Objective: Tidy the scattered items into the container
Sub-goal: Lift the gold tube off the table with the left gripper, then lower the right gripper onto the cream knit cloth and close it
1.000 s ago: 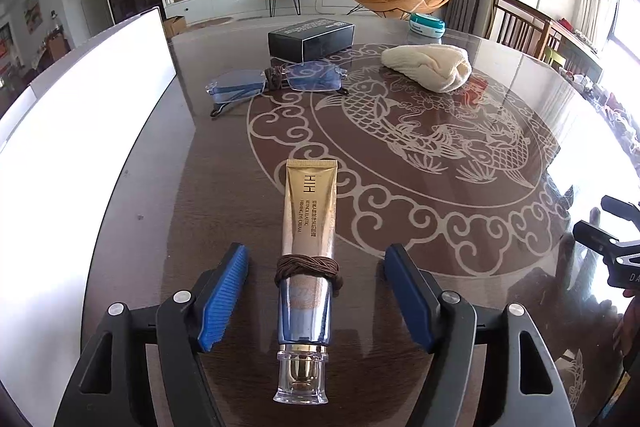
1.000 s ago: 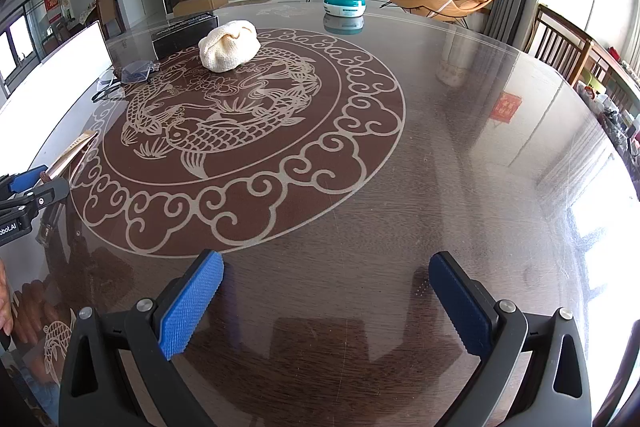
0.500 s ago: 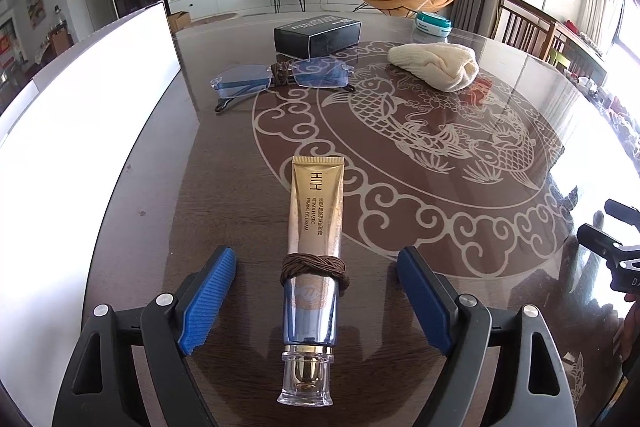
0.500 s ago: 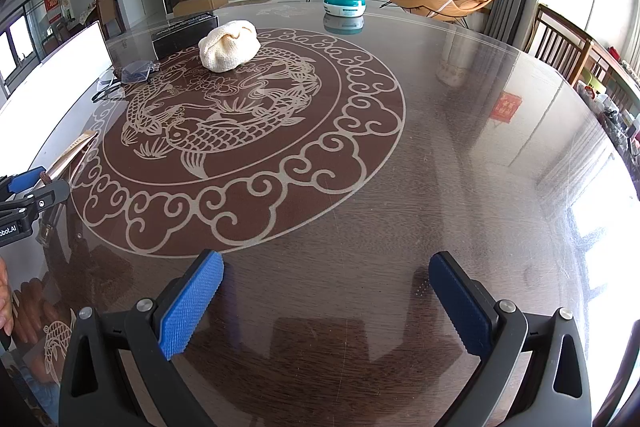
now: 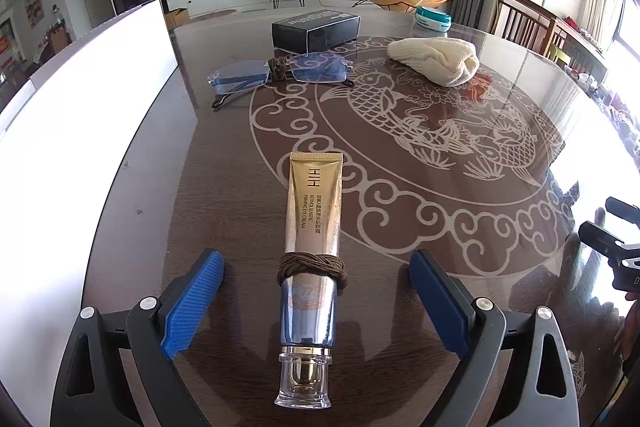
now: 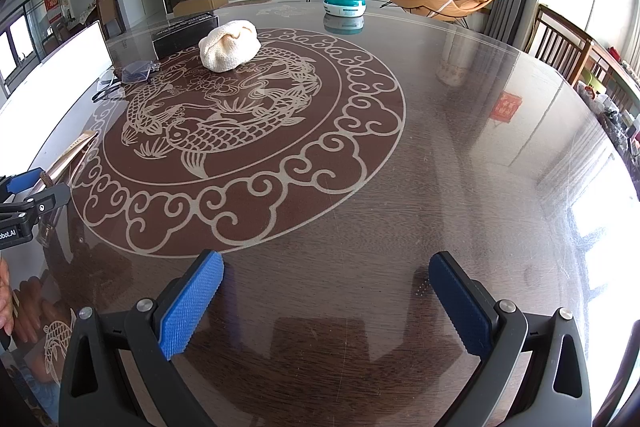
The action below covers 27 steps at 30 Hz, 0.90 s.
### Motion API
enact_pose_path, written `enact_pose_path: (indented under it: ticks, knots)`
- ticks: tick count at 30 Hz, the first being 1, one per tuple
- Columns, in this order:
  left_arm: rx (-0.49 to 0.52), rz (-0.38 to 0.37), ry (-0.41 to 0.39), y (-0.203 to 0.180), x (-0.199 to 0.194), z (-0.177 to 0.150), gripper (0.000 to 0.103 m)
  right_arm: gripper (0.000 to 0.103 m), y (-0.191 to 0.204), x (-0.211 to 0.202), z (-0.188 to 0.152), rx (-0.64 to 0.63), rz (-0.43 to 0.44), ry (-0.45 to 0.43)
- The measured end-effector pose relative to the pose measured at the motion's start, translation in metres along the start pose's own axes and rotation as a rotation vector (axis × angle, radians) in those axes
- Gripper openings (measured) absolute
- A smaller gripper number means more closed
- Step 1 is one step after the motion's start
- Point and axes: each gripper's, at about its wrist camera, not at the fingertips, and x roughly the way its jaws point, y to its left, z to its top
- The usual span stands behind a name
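Note:
A gold cream tube with a brown hair tie wound round it lies flat on the table, clear cap toward me. My left gripper straddles it; the jaws are opening and the blue pads stand well off both sides of the tube. Farther back lie rimless glasses with a second brown tie at the bridge, a black box and a cream knitted cloth. The white container runs along the left. My right gripper hangs open over bare table.
A teal round device sits at the far edge of the round glass-topped table. Wooden chairs stand to the right. A hand shows at the left edge of the right wrist view.
The left gripper's fingers have spread steadily wider around the tube, which has stayed where it lies. The right gripper has not moved.

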Motion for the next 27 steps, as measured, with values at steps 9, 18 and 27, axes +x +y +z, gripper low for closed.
enact_pose_path:
  ticks: [9, 18, 27]
  knots:
    - [0.000, 0.000, 0.004, 0.000, 0.000, 0.001, 0.097, 0.103, 0.035, 0.038, 0.088, -0.128, 0.135, -0.024]
    - [0.001, 0.001, 0.003, 0.000, 0.000, 0.001, 0.097, 0.099, 0.095, 0.094, 0.184, -0.251, 0.098, 0.020]
    - [0.000, 0.001, 0.004, 0.000, 0.000, 0.001, 0.097, 0.046, 0.070, 0.080, 0.148, -0.155, 0.155, 0.065]
